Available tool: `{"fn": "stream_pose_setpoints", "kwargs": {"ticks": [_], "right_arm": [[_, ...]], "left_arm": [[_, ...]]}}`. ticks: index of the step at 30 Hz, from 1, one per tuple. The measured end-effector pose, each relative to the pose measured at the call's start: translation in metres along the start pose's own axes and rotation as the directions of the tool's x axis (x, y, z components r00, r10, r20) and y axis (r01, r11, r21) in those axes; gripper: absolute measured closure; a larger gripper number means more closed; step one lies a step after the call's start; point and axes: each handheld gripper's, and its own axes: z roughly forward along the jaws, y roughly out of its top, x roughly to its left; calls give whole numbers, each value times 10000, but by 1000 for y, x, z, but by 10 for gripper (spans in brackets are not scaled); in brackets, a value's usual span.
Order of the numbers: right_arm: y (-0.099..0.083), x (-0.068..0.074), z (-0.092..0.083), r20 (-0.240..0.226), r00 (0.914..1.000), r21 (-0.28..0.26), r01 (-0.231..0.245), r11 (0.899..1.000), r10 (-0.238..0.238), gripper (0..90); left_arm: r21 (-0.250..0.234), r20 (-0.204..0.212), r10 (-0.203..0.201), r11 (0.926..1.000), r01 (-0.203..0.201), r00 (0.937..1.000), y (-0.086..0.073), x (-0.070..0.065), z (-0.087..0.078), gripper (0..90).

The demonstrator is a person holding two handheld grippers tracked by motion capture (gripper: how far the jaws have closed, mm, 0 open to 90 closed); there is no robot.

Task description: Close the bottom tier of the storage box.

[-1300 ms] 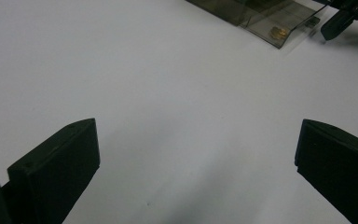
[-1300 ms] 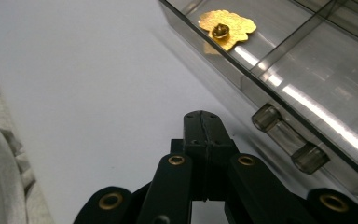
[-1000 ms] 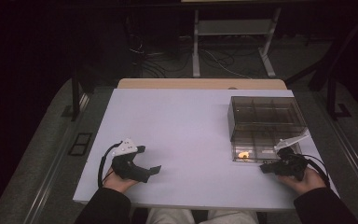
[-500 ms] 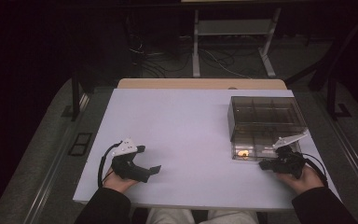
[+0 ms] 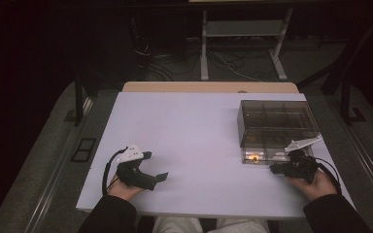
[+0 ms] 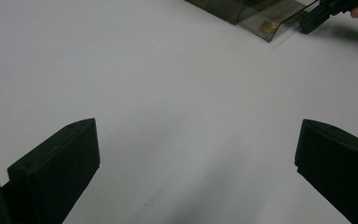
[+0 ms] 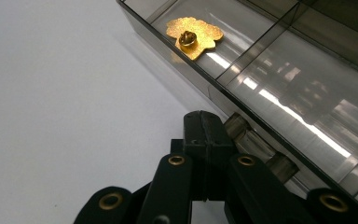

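Right hand-held gripper (image 7: 205, 140) has edged left, jaws closed empty, gold pin (image 7: 195, 36) just beyond in the box (image 7: 279, 93)

The high view is dim and grainy; the white table (image 5: 194, 145) is the one lit patch, and the room behind it sinks to near black; faint shadows sit under the hands. The left gripper view is evenly lit and soft (its near jaws are blurred, dark slabs at the bottom); a grey shadow trails beside the far gripper. The right gripper view is brighter and sharper; white streaks of glare run across the clear box (image 7: 279, 84); the gold pin (image 7: 195, 31) gleams; the table corners fall off into grey.
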Motion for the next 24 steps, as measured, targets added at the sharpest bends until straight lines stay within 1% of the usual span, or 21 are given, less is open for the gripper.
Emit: {"fn": "stream_pose_setpoints", "kwargs": {"ticks": [5,11,19,24], "right_arm": [[1,-4,-1,-71,9999,-188,-142,9997,141,892],[2,-7,1,-91,9998,-287,-167,9994,165,892],[5,-11,2,88,9995,-477,-286,9985,291,892],[6,-13,2,59,9992,-597,-383,9975,387,892]], "left_arm": [[-3,0,-14,10000,14,10000,0,0,0,0],[-10,25,-10,10000,10,10000,0,0,1,0],[18,22,-6,10000,6,10000,0,0,1,0],[12,24,9,10000,-9,10000,0,0,0,0]]}}
